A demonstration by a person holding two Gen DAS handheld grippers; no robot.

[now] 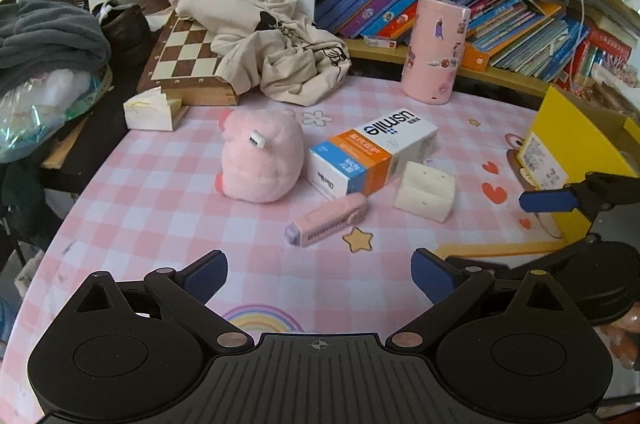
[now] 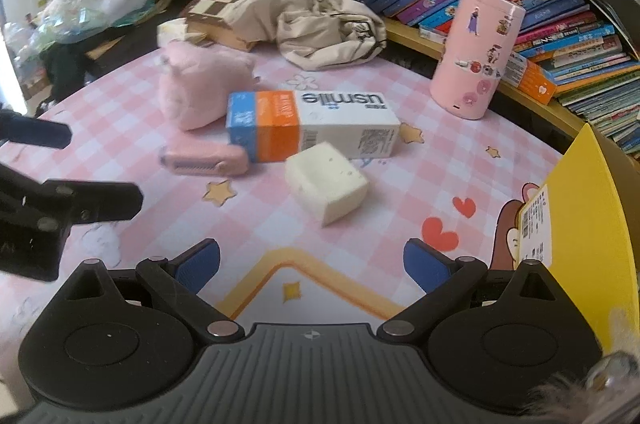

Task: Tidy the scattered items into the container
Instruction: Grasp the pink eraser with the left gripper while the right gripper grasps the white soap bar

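On the bench (image 1: 168,192), 4 loose items cluster mid-cloth: plush pig (image 1: 262,160), usmile box (image 1: 372,154), pink comb case (image 1: 326,220), white block (image 1: 424,196). We hold left gripper (image 1: 320,278) and right gripper (image 2: 312,266) low with jaws released and empty, the yellow container (image 2: 580,208) waiting at right, within easy reach.
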